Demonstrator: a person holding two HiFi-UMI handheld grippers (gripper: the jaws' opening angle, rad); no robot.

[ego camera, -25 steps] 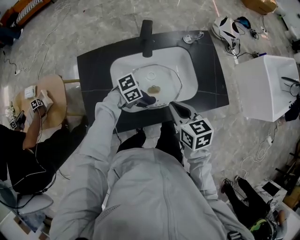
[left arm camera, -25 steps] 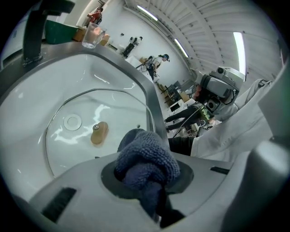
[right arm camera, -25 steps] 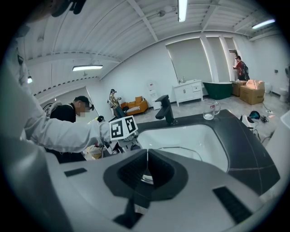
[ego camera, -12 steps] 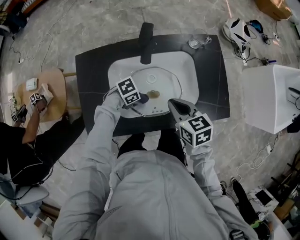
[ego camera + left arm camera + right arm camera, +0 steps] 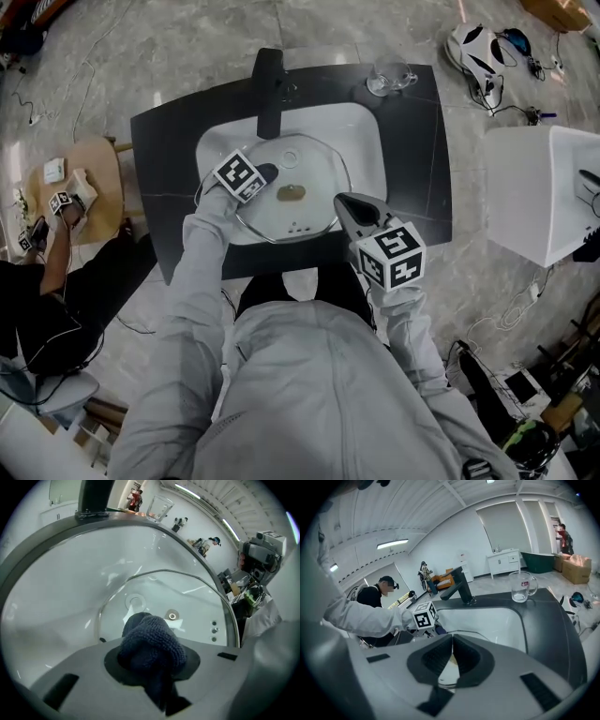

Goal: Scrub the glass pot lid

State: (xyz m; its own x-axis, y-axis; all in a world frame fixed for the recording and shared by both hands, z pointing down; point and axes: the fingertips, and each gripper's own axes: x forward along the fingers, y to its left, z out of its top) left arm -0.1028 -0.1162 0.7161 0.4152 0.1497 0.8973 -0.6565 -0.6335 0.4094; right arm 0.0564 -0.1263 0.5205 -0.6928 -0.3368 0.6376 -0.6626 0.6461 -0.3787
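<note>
The glass pot lid (image 5: 305,211) rests inside the white sink (image 5: 361,131), its brown knob (image 5: 292,193) near the middle. My left gripper (image 5: 262,175) is shut on a dark blue cloth (image 5: 151,639), which presses on the lid's (image 5: 197,616) near-left part. My right gripper (image 5: 342,202) sits at the lid's right rim. In the right gripper view its jaws (image 5: 450,644) are closed together over the lid's edge (image 5: 449,673).
A black faucet (image 5: 269,80) stands at the sink's back edge and a glass mug (image 5: 389,75) on the black counter (image 5: 417,169) at the back right. A white box (image 5: 548,192) stands to the right. A seated person (image 5: 47,281) is at the left.
My left gripper has moved the cloth leftward across the lid, away from the knob. The right gripper has stayed at the lid's right rim.
</note>
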